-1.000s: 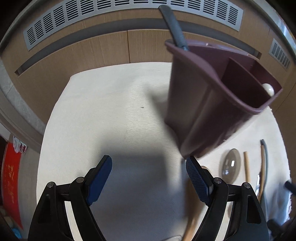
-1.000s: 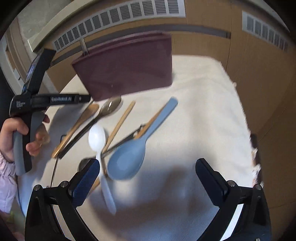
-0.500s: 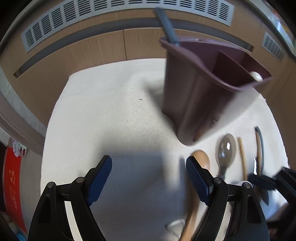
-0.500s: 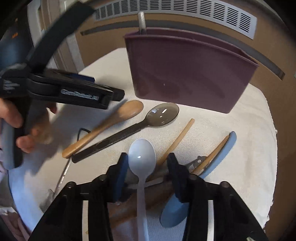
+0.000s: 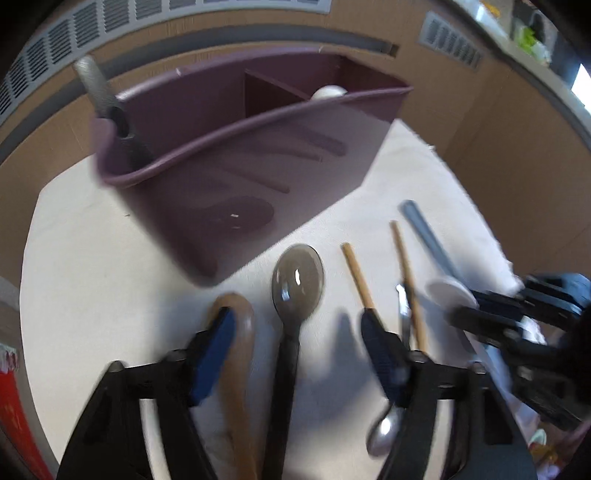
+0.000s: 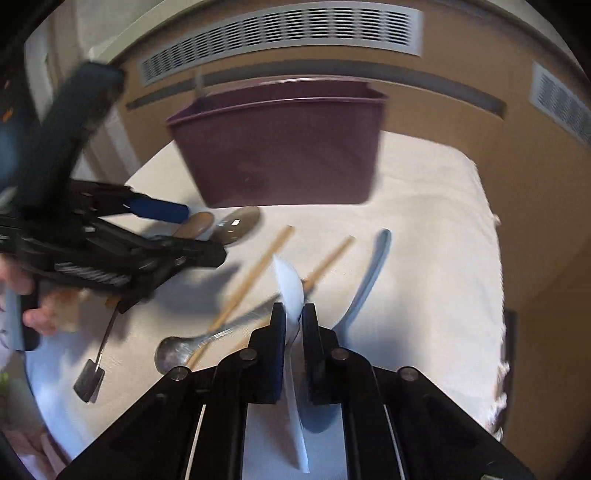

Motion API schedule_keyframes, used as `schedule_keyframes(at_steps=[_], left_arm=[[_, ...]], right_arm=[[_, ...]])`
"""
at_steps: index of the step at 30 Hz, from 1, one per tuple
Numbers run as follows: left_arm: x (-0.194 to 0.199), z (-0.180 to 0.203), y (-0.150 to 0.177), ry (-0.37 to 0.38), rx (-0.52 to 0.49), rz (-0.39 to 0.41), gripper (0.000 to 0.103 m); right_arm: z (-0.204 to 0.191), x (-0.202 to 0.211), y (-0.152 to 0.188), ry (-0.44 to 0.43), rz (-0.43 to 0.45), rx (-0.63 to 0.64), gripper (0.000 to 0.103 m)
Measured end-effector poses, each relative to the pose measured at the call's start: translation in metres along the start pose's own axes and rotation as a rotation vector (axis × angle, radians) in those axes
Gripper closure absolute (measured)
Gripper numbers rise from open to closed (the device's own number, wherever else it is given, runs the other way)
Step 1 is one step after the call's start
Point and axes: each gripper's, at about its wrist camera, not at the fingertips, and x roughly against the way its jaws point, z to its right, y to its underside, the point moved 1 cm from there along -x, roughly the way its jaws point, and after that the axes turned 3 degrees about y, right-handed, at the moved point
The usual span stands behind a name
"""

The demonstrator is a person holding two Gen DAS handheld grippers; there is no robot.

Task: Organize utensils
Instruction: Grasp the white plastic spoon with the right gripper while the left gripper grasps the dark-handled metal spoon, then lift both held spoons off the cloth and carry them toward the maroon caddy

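A maroon utensil caddy stands on the white cloth, with a grey handle in its left compartment and a white spoon end in another. My left gripper is open, low over a dark translucent spoon, with a wooden spoon under its left finger. My right gripper is shut on a white plastic spoon, lifted on edge above the cloth; it also shows in the left wrist view.
Loose on the cloth lie two wooden chopsticks, a metal spoon, a blue rice paddle and a black-ended tool. Wooden panelling with vents stands behind the table.
My right gripper closed on the white spoon and lifted it off the cloth. My left gripper swung right and down, from beside the caddy to over the wooden and dark spoons.
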Motion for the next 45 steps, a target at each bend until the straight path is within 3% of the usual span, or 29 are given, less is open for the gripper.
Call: schedule_keyframes(at_steps=[2,5,7,9,10,14,18,24,29,33,36,39,41,43,45], left_arm=[[-0.008,-0.001,-0.009,-0.034,-0.001,0.002,0.045],[-0.023,-0.004,-0.02,-0.021,-0.008,-0.027,0.045],[-0.027,0.004,-0.021,-0.056,-0.041,-0.026,0.045],[-0.027,0.011,-0.021,-0.069,-0.072,-0.016,0.055],[-0.026,0.012,-0.02,-0.063,-0.072,-0.014,0.069],[-0.015,0.012,-0.006,-0.087,-0.048,0.002,0.069],[0.007,0.006,0.017,-0.064,0.039,0.047,0.069],[0.045,0.01,0.048,-0.066,0.132,0.149,0.069],[0.06,0.007,0.061,-0.028,0.168,0.184,0.069],[0.064,0.004,0.066,-0.004,0.178,0.198,0.069],[0.066,0.001,0.067,0.009,0.186,0.209,0.069],[0.065,0.0,0.067,0.026,0.186,0.208,0.069],[0.065,-0.002,0.068,0.034,0.188,0.203,0.069],[0.064,-0.001,0.068,0.038,0.191,0.199,0.069],[0.064,-0.001,0.068,0.041,0.193,0.195,0.069]], right_arm=[[0.007,0.005,0.005,0.003,0.003,-0.024,0.095],[0.02,0.008,0.006,0.012,0.011,-0.023,0.095],[0.02,0.009,0.007,0.003,0.012,-0.024,0.095],[0.015,0.005,0.003,-0.013,0.017,-0.026,0.095],[0.016,0.006,0.003,-0.013,0.02,-0.025,0.095],[0.018,0.011,0.007,-0.005,0.012,-0.024,0.087],[0.023,0.018,0.01,0.007,0.019,-0.04,0.067],[0.008,0.008,-0.001,0.046,0.011,0.005,0.065],[-0.006,-0.017,-0.015,0.084,-0.032,0.098,0.064],[-0.006,-0.03,-0.021,0.096,-0.066,0.138,0.049],[0.001,-0.03,-0.02,0.088,-0.084,0.112,0.043],[0.011,-0.03,-0.013,0.018,-0.105,0.035,0.044],[0.012,-0.028,-0.009,0.009,-0.105,0.02,0.051],[0.007,-0.025,-0.008,0.019,-0.11,0.048,0.086],[0.003,-0.024,-0.008,0.024,-0.109,0.061,0.09]])
